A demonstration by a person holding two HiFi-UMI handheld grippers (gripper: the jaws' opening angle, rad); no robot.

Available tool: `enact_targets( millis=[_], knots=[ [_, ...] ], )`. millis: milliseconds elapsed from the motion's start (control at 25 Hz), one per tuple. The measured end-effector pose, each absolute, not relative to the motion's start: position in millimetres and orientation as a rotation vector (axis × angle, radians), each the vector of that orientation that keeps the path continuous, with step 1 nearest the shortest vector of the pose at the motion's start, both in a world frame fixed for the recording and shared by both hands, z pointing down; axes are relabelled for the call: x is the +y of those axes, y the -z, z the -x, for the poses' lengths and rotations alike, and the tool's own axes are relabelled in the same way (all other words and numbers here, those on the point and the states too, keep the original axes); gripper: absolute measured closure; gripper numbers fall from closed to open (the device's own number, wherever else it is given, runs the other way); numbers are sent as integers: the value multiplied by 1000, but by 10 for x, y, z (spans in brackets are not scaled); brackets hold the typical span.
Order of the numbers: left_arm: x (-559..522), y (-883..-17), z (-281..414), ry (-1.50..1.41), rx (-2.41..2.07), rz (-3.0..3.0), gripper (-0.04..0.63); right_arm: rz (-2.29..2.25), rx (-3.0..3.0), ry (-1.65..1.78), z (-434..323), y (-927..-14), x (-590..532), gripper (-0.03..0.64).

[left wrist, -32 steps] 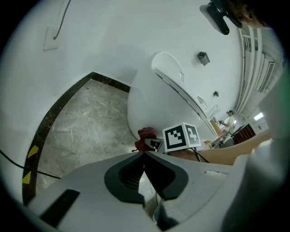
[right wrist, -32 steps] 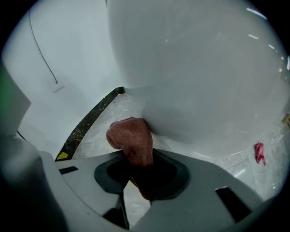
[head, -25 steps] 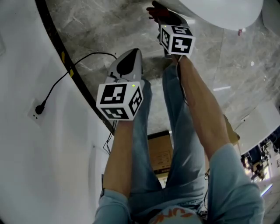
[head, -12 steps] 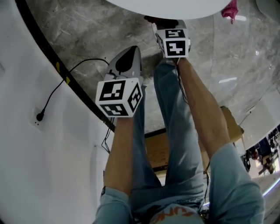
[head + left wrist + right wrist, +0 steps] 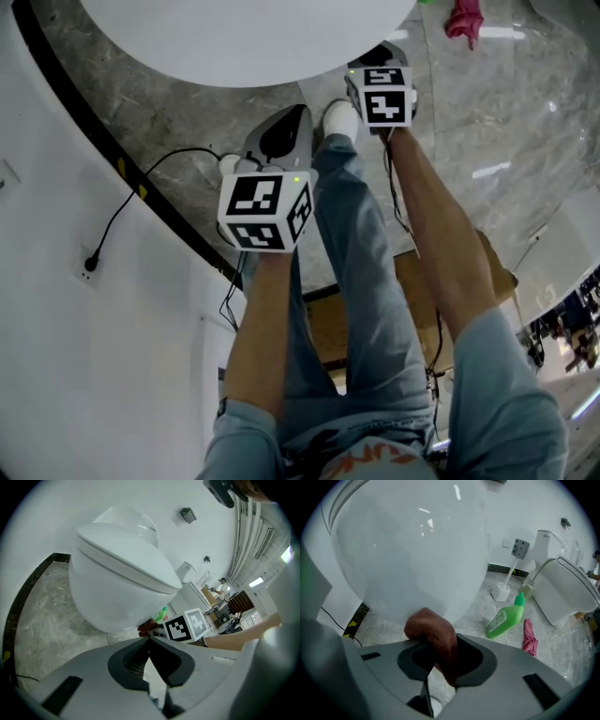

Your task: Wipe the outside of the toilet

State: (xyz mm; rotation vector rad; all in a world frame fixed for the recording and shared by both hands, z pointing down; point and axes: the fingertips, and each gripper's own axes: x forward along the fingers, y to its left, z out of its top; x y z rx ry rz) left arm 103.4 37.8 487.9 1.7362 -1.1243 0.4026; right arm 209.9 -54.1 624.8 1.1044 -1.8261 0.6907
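Only your right gripper view shows the rust-red cloth (image 5: 433,630) pinched in your right claw (image 5: 440,667), up against the toilet (image 5: 412,550) bowl; the head view hides it. Left claw (image 5: 150,639) closed, empty. Toilet's long axis runs from the wall tank toward you.

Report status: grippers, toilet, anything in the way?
Left gripper shut, empty. Right gripper shut on brown cloth, up by toilet bowl lower curve. Green bottle and pink rag on floor off to the side, not blocking.
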Motion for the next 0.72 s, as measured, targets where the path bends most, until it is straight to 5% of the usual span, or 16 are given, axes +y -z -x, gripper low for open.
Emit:
enact_targets(
  millis=[720],
  knots=[
    [-137,-3908,-2429,-401,-930,-1976,598,-1315,-1917,-834,-3210,-4967,-739,520]
  ],
)
